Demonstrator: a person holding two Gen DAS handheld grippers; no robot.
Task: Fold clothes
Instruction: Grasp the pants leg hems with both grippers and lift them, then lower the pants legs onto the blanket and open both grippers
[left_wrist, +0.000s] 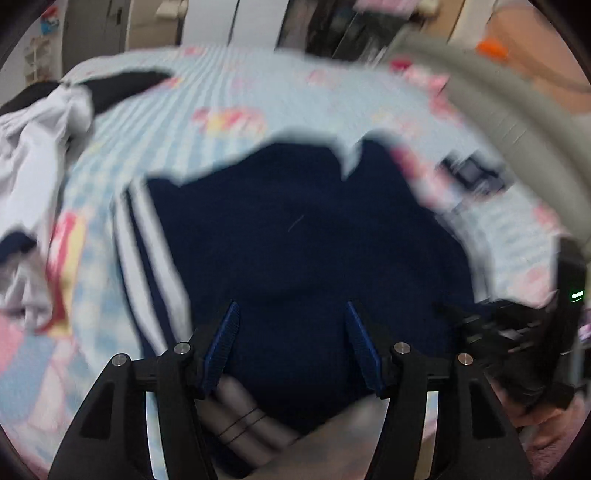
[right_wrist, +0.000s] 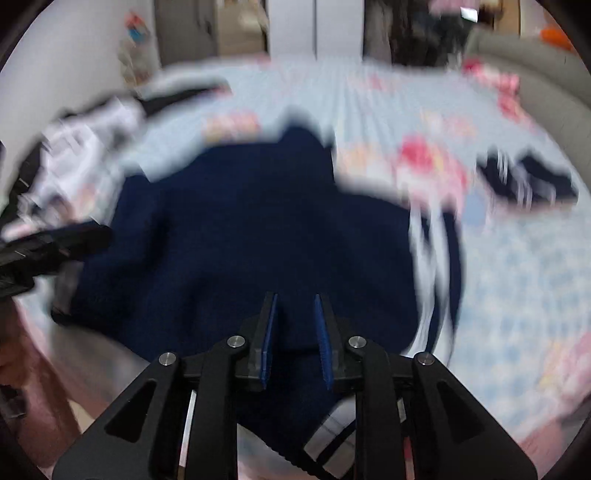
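At frame centre we see navy garment (left_wrist: 295, 240) on bed (left_wrist: 258, 92); left gripper (left_wrist: 291, 314) fingers apart, right gripper (right_wrist: 295, 314) fingers clamped on its fabric.

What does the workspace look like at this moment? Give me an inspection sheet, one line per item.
Surface: bed sheet, pale blue stripes with pink prints; picture blurred.
Job's things: navy garment with white side stripes, spread in front of both grippers.
Clutter: white and dark clothes pile at far left; small dark striped garment at right.
Grippers: left gripper open above the navy garment; right gripper with a narrow gap, navy fabric between the fingers, grip unclear.
Cables: nothing seen.
Surroundings: grey curved bed edge, white doors behind.
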